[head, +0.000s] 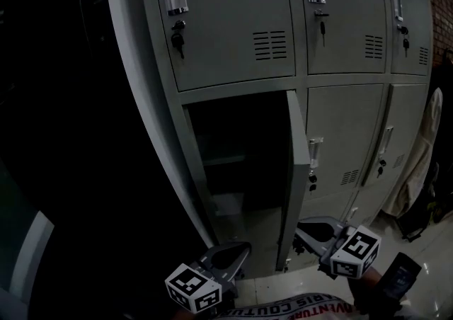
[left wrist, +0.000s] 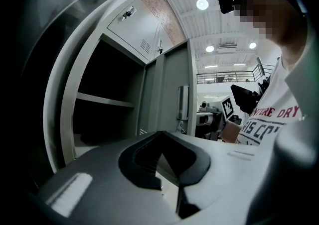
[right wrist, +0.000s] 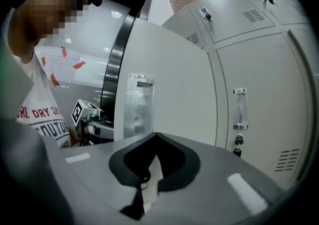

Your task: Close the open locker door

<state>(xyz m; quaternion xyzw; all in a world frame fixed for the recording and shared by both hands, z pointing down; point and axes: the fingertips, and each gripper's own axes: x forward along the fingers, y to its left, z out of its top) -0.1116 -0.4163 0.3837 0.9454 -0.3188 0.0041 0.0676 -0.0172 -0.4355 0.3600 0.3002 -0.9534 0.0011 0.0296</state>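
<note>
While the locker door [head: 298,170] stands swung out edge-on from the bank of grey lockers [head: 233,28], I hold both tongs low in front of it, one on either side. My left tongs [head: 243,248] point into the open compartment [head: 237,163] on the inner side of the door, and their jaws are drawn together with nothing between them. My right tongs [head: 303,231] sit near the door's lower corner on its outer side, jaws likewise closed and empty; whether they touch the metal I cannot tell.

Ahead of the left tongs [left wrist: 169,169], the dark compartment [left wrist: 99,129] shows a single shelf [left wrist: 102,100] across it, and the door [left wrist: 172,89] rises just to the right of them with its handle [left wrist: 183,102] turned away from the opening. Beyond the door's edge, the marker cube [left wrist: 227,106] of my right tongs shows.

Straight in front of the right tongs [right wrist: 152,174] is the door's plain outer face [right wrist: 174,79], with its clear handle [right wrist: 137,104] just above and left of the jaws. To the right of them, a shut neighbouring door [right wrist: 259,94] carries a handle [right wrist: 239,107] and a key [right wrist: 239,140] in its lock. A glossy pale floor [head: 428,251] lies beneath the right tongs
</note>
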